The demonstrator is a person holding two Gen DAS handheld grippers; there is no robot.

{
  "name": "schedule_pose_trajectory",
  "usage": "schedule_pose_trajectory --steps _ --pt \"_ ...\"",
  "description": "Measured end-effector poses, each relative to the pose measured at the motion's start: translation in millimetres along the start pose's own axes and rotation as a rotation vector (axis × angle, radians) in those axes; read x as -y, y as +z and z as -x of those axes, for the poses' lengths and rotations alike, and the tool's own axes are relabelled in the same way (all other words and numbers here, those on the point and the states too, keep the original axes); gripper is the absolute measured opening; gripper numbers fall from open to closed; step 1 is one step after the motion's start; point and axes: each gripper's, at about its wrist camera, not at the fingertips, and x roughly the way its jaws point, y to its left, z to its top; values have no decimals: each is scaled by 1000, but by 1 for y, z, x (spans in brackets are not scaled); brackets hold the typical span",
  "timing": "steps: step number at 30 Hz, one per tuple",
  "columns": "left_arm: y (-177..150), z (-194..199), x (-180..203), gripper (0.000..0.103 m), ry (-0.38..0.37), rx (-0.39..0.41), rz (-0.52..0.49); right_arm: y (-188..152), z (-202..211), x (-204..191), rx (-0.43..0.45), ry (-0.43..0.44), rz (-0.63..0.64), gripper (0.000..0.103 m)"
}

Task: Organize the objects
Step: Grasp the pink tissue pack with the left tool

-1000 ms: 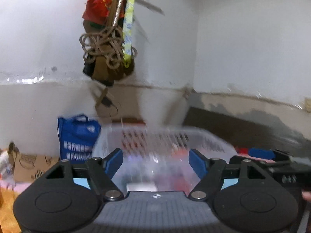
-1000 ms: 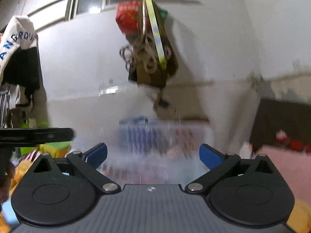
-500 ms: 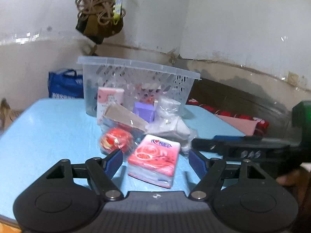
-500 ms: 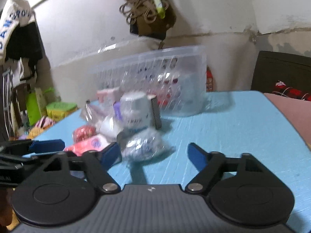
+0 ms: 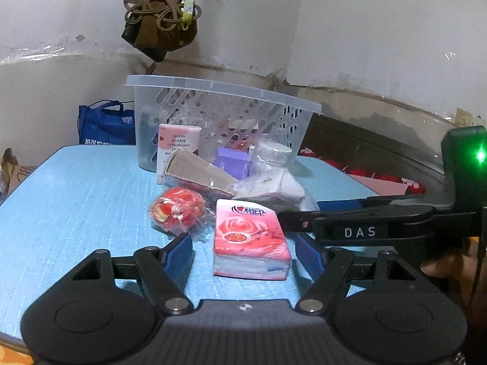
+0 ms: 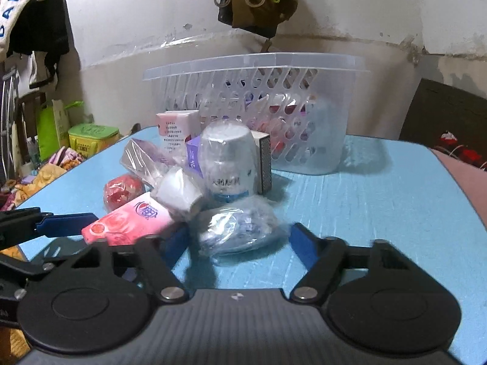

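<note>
- A clear plastic basket (image 5: 223, 112) is seen standing at the far side of a light blue table (image 5: 76, 200), with a heap of small packaged goods piled in front of it.
- In the heap, a pink tissue pack (image 5: 250, 241) is shown nearest the camera, a red wrapped ball (image 5: 178, 208) just to its left, a cardboard box (image 5: 197, 173) and a purple box (image 5: 232, 162) behind.
- A blue bag (image 5: 103, 126) is seen beyond the table, and a coil of rope (image 5: 159, 10) is hung on the wall.
- The left gripper (image 5: 243, 254) is held open, the tissue pack lying between its blue fingers (image 5: 179, 252) without being pressed.
- The right gripper (image 6: 237, 245) has just been closing around a clear-wrapped bundle (image 6: 240, 231); its pads are not seen pressing on the wrap.
</note>
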Motion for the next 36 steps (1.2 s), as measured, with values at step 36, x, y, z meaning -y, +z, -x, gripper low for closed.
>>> schedule_pose_trajectory --steps 36 --pt "-1 35 -12 55 51 134 30 -29 52 11 176 -2 -81 66"
